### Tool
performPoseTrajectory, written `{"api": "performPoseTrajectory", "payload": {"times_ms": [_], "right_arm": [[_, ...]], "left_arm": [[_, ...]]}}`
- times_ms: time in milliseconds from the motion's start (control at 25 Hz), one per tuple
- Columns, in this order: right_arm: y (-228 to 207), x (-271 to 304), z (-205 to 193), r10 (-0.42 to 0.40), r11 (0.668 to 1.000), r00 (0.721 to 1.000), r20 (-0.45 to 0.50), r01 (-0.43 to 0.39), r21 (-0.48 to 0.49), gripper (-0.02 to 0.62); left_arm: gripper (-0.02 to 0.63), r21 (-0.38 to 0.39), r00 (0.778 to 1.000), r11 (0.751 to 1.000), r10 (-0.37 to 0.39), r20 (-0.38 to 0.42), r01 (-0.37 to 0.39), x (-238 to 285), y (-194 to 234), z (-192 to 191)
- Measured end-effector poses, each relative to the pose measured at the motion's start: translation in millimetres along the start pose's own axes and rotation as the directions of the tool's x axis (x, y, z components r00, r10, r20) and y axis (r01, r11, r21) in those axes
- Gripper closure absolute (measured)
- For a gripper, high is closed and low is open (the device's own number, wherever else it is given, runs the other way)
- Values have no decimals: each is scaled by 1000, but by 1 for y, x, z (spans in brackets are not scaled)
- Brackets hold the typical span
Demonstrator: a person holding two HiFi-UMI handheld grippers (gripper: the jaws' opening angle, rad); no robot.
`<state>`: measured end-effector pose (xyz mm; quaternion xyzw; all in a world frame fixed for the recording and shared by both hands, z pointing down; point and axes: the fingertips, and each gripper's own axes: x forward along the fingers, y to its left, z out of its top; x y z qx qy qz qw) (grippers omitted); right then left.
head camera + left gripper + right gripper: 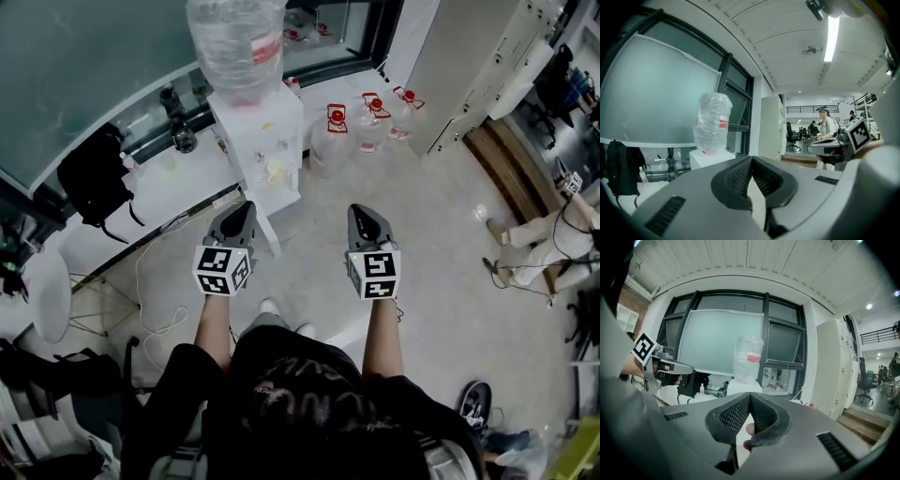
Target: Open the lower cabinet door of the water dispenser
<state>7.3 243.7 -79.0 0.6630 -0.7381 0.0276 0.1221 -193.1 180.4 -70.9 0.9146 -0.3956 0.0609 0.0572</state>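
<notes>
An office — swivel chair [868, 380], white lockers [469, 56], water dispenser [262, 141].

Frosted window [84, 66], pale floor [441, 281], white lockers [469, 56], ceiling strip light [831, 40].

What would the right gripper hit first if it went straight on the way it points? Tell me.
Probably the white water dispenser, near its top just under the bottle. It sits right behind the right gripper and its shut tips. Nothing shows in between, though depth is hard to judge.
</notes>
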Motion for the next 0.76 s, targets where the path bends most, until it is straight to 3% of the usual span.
{"api": "performPoseTrajectory", "payload": {"times_ms": [760], "right_arm": [[3, 0, 21, -57, 998, 998, 40, 58, -14, 583]], "left_arm": [[595, -2, 999, 1000, 1, 48, -1, -9, 15, 18]]}}
